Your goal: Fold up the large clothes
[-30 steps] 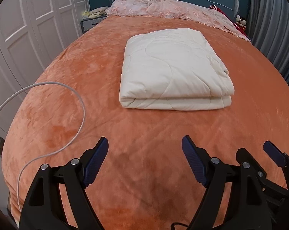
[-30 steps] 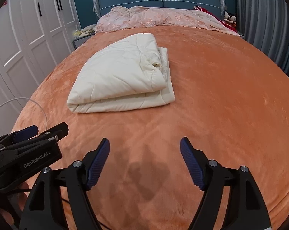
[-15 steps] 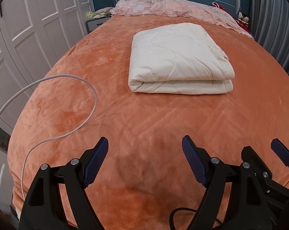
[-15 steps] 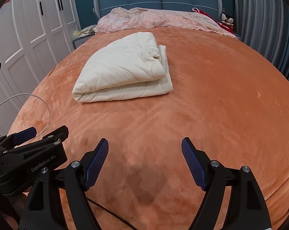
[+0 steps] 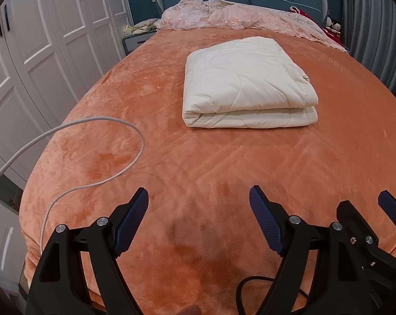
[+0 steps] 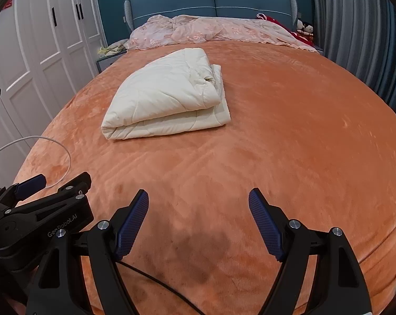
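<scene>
Two grippers, both parked low over the near end of the bed: left gripper (image 5: 198,216) and right gripper (image 6: 198,216), side by side, jaws spread wide, nothing between the pads of either. Looks like a hands-off pose, well apart from the work, probably because the folding is basically finished.

One cream quilt (image 5: 246,84), folded into a neat thick rectangle, sitting on the orange blanket (image 5: 250,173) around the middle of the bed, a bit toward the far half. Folded edge facing near, looser layered corners at its right side. Flat and squared up like that so it stays put, by the look of it.

One white cable (image 5: 100,157) looping across the near left of the blanket, trailing off the left edge, likely just slack from the rig. One pink floral cover (image 6: 211,30) bunched along the far end by the blue headboard (image 6: 213,2), out of the way of the folding area.
</scene>
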Motion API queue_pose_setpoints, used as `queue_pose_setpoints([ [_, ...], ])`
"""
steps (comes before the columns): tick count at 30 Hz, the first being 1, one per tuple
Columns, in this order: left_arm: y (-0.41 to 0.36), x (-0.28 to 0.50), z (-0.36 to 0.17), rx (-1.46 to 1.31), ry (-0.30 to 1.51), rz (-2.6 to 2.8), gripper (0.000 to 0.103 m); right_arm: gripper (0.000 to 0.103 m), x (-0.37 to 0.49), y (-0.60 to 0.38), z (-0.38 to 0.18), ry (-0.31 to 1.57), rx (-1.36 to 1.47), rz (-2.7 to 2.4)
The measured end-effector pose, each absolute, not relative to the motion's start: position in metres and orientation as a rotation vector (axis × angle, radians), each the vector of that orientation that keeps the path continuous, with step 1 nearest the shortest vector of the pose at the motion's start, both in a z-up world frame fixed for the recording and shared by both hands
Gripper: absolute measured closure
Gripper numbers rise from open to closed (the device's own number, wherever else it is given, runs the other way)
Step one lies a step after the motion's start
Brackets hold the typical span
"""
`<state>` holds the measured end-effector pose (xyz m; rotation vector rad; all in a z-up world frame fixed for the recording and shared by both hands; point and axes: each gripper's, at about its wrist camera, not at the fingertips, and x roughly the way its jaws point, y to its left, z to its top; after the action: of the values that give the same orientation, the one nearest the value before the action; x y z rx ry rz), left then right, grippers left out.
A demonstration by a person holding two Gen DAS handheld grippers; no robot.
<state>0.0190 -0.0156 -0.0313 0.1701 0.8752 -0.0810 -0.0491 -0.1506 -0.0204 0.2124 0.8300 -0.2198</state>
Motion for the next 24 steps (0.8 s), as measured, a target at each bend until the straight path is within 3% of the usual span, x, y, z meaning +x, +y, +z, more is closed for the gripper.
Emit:
queue_pose_setpoints([
  [24,-0.007,0.006,-0.03,0.127,0.848,-0.102,0.027,0.026,-0.06,-0.143,-0.014,0.815,0.182,-0.22],
])
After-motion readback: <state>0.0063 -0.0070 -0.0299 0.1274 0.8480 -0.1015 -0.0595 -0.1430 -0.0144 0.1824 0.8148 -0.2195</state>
